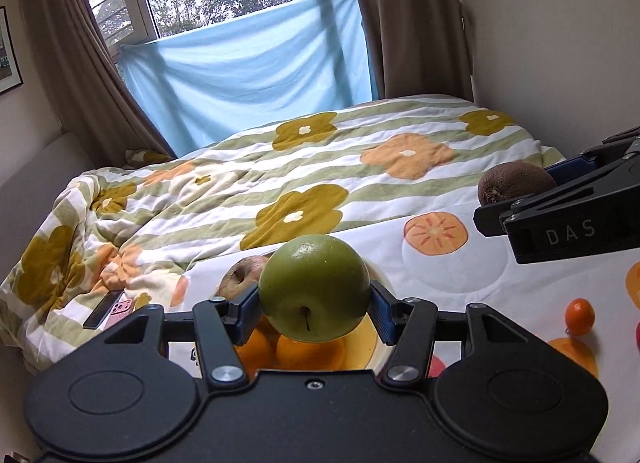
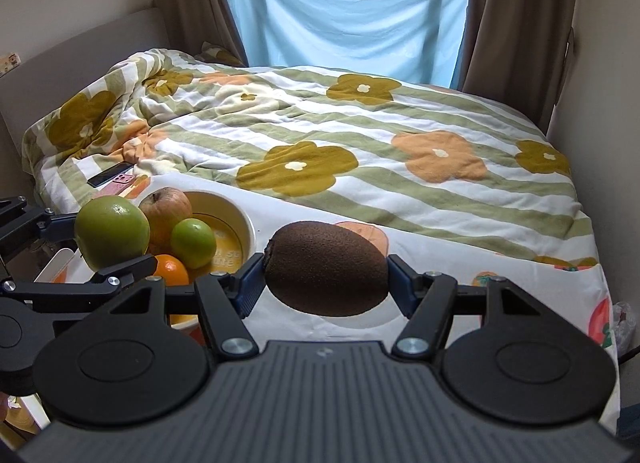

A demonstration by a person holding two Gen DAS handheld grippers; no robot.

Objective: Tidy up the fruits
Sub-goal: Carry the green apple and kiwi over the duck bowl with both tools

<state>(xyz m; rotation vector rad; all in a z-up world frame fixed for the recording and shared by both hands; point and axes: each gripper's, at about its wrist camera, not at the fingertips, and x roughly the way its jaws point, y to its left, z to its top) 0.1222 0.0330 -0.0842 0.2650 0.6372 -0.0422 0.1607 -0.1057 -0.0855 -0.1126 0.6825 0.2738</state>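
My left gripper [image 1: 314,305] is shut on a large green apple [image 1: 314,289], held above a pale yellow bowl [image 1: 370,347]. In the right wrist view the same green apple [image 2: 111,231] hangs at the left, beside the bowl [image 2: 236,219]. The bowl holds a reddish apple [image 2: 166,203], a small green fruit [image 2: 193,242] and oranges [image 2: 172,269]. My right gripper [image 2: 326,281] is shut on a brown kiwi [image 2: 326,271], to the right of the bowl. From the left wrist view the kiwi [image 1: 514,181] shows at the right edge.
A small orange fruit [image 1: 579,317] lies on the fruit-print cloth [image 1: 460,283] at the right. A dark phone [image 2: 109,174] and a pink phone [image 2: 122,179] lie on the flowered quilt [image 2: 360,151] behind the bowl. A blue sheet and curtains hang at the window.
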